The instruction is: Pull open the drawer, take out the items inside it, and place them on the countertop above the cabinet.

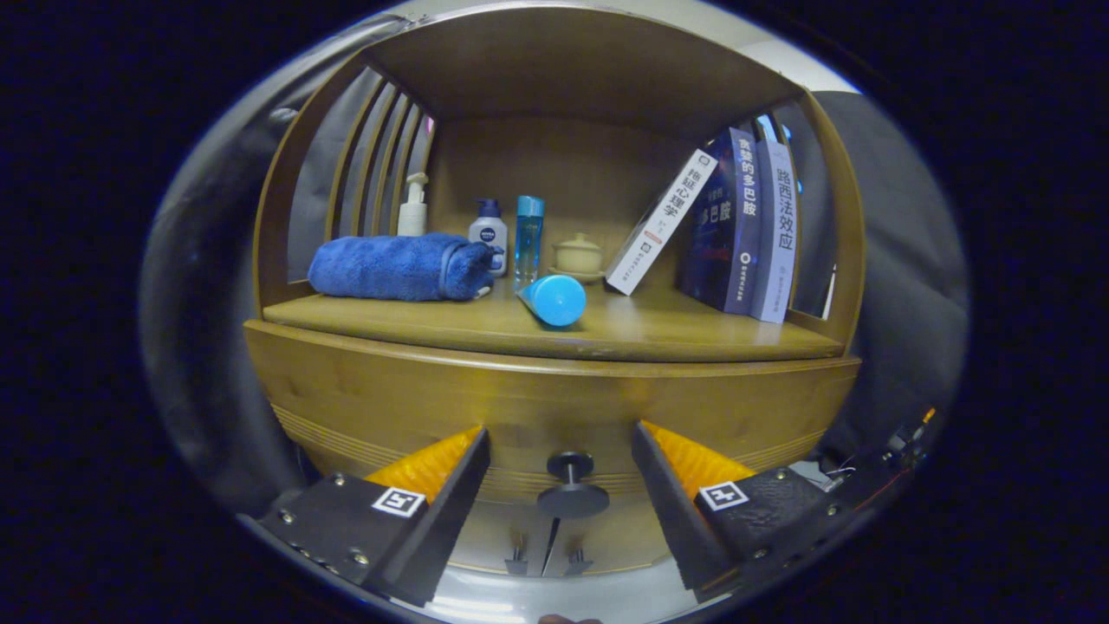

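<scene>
A wooden cabinet's drawer front (554, 399) faces me, closed, with a dark round knob (572, 490) on a short stem. My gripper (561, 446) is open, one finger on each side of the knob, neither touching it. The knob sits between the fingertips, slightly nearer than the drawer face. Above the drawer runs the wooden countertop (658, 334). On it lie a rolled blue towel (398, 267) and a blue tube (553, 299) lying on its side, cap end toward me. The drawer's inside is hidden.
At the back of the shelf stand a white pump bottle (412, 206), a white bottle with a dark cap (489, 230), a tall blue bottle (528, 236) and a small lidded cup (578, 255). Leaning books (736, 221) fill the right side. Bare countertop lies between tube and books.
</scene>
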Tool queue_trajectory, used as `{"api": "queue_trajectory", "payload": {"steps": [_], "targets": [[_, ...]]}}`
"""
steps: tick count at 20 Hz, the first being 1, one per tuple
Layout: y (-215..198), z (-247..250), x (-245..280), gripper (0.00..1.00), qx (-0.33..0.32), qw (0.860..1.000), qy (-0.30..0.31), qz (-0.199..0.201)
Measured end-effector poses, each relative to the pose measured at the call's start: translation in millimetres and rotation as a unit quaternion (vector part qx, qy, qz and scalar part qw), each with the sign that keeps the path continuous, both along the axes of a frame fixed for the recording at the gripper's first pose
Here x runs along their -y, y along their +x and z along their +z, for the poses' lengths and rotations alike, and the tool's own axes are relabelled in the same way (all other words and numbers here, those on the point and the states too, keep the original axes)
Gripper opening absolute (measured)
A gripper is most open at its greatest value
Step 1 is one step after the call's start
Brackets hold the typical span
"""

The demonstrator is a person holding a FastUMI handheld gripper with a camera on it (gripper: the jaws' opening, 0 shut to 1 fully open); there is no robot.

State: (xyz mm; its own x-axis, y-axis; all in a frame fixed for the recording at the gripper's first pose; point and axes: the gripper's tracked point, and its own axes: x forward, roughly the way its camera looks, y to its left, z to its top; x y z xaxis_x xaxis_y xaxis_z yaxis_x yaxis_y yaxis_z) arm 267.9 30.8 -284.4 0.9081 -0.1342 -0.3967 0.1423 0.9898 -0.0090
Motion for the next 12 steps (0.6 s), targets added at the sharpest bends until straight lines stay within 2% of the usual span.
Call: {"api": "queue_trajectory", "payload": {"steps": [12], "targets": [[3.8, -1.9, -1.8, 0.99, 0.012, 1.000, -0.006, 0.013]]}}
